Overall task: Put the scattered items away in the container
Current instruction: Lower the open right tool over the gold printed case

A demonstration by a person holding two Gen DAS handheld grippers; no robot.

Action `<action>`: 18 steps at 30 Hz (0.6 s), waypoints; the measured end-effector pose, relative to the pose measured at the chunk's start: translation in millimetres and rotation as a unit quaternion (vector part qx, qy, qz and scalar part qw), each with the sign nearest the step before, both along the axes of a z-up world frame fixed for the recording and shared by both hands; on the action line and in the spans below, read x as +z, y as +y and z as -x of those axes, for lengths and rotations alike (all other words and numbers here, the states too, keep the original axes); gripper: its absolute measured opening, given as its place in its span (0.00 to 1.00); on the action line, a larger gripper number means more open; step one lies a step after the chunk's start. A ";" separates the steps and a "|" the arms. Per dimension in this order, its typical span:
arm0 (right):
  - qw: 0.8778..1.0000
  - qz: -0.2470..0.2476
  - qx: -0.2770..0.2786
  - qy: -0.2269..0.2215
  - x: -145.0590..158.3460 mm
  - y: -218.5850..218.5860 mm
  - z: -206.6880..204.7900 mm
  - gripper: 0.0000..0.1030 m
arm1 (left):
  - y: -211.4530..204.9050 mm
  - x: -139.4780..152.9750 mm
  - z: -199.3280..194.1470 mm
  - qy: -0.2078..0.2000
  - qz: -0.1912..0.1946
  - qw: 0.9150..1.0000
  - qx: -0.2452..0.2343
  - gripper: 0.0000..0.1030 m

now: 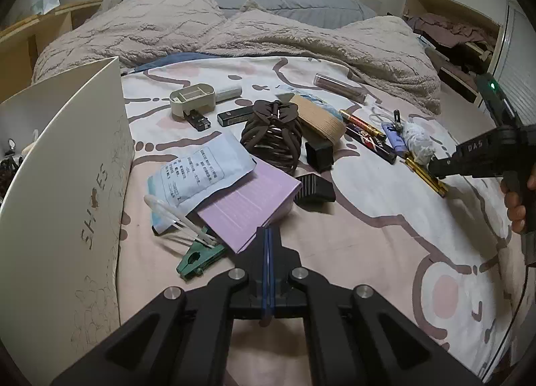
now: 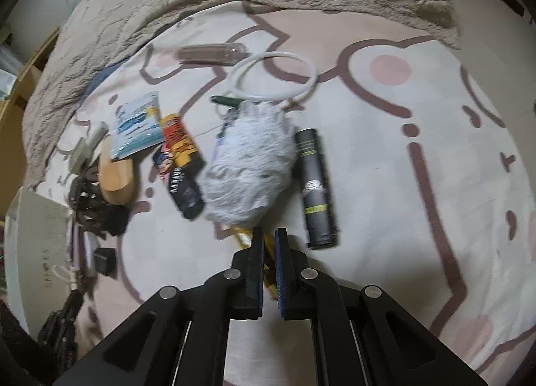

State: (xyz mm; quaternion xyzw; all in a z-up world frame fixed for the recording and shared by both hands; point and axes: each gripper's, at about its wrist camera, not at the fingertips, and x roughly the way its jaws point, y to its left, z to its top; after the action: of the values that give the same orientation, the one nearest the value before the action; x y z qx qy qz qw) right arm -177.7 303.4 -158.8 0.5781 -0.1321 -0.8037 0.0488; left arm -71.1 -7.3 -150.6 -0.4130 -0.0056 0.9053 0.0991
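Low in the frame: left gripper, jaws pressed together, pinching thin purple paper pad.
Tip: lift slowly toward tall cream cardboard box.

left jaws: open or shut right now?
Shut. In the left wrist view the left gripper has its blue pads pressed flat together with no gap, tips at the edge of the purple notepad; whether they pinch it, cannot tell.

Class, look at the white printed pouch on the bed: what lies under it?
The pouch overlaps a lilac notebook, covering its upper left corner. A white plastic piece pokes out below it. Anything else underneath is hidden.
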 end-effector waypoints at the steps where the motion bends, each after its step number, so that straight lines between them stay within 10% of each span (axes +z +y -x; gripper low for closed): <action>1: 1.000 -0.002 0.004 0.001 0.4 -2.2 0.4 0.06 | 0.5 -0.6 -0.3 0.000 0.001 1.000 -0.002 0.01; 4: 1.000 -0.009 0.009 0.002 0.5 -6.0 1.9 0.06 | 1.3 -2.4 -1.3 0.000 0.006 1.000 -0.002 0.04; 8: 1.000 -0.008 0.009 0.001 -0.7 -5.5 3.5 0.06 | -0.8 -3.4 -2.5 -0.001 -0.005 1.000 0.003 0.60; 14: 1.000 -0.015 0.020 0.000 -1.5 -5.4 4.0 0.09 | -6.4 0.7 3.5 -0.003 -0.031 0.999 0.024 0.72; 18: 0.999 -0.031 0.027 0.003 -2.3 -6.9 1.8 0.71 | -11.0 2.4 14.6 -0.012 -0.050 0.997 0.057 0.85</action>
State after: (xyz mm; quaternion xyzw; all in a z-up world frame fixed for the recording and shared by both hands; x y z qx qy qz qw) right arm -179.5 296.4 -161.1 0.5803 -0.0909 -0.8076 0.0531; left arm -85.7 -18.3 -148.2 -0.4170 -0.0760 0.9032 0.0677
